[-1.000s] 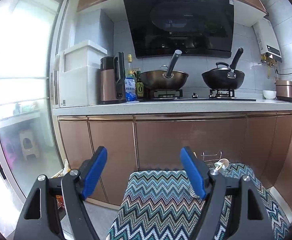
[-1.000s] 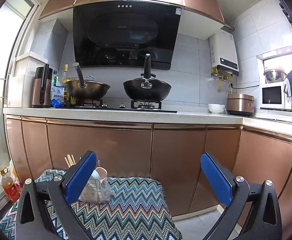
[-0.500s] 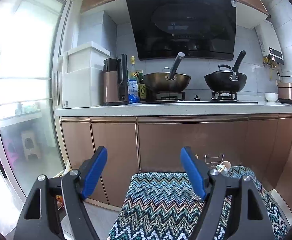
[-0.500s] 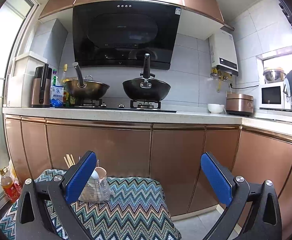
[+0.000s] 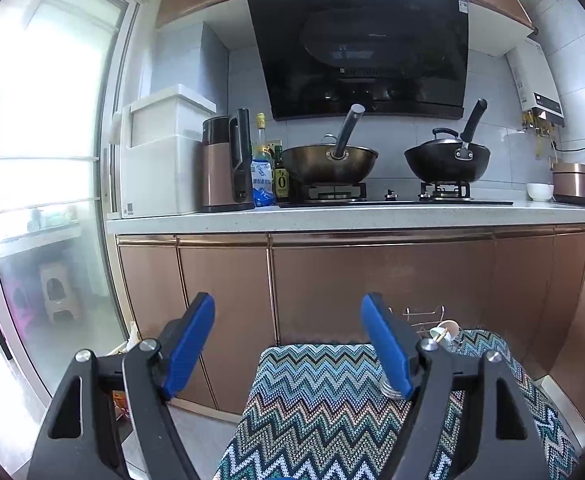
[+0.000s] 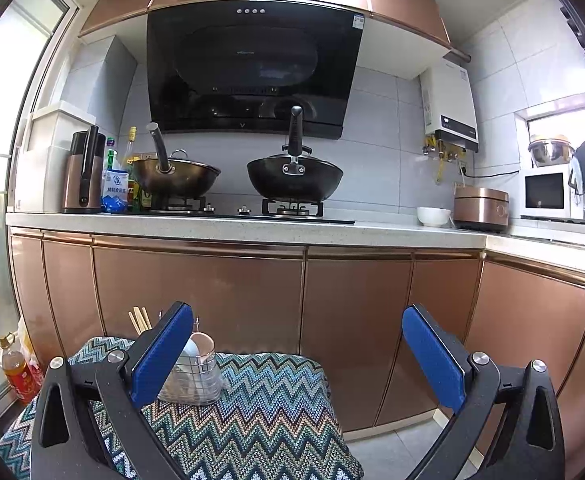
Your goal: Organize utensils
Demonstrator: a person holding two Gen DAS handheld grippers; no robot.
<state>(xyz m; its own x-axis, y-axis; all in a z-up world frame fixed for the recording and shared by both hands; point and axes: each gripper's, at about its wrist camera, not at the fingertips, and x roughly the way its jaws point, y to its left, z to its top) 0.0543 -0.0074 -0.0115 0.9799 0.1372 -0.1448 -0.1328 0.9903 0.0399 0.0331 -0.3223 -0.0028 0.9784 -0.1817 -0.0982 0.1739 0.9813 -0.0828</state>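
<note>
A wire utensil basket (image 6: 196, 380) stands on the far part of a small table with a zigzag cloth (image 6: 260, 412). It holds spoons with pale bowls (image 6: 202, 346) and wooden chopsticks (image 6: 140, 320). In the left wrist view the same basket (image 5: 432, 320) peeks out behind the right finger, with a spoon end (image 5: 442, 330) showing. My left gripper (image 5: 288, 344) is open over the cloth's left edge (image 5: 312, 392), holding nothing. My right gripper (image 6: 298, 354) is open too, empty, with its left finger in front of the basket.
Copper cabinet doors (image 6: 252, 292) rise just behind the table. The counter (image 6: 232, 224) above carries two woks (image 6: 294, 178), a kettle (image 6: 84, 176), bottles, a rice cooker (image 6: 480, 208) and a microwave. An oil bottle (image 6: 16, 372) stands on the floor at the left. A glass door (image 5: 44, 184) lies left.
Both views have shifted slightly; the left gripper's view has drifted left and a bit lower. Both grippers stay open and empty.
</note>
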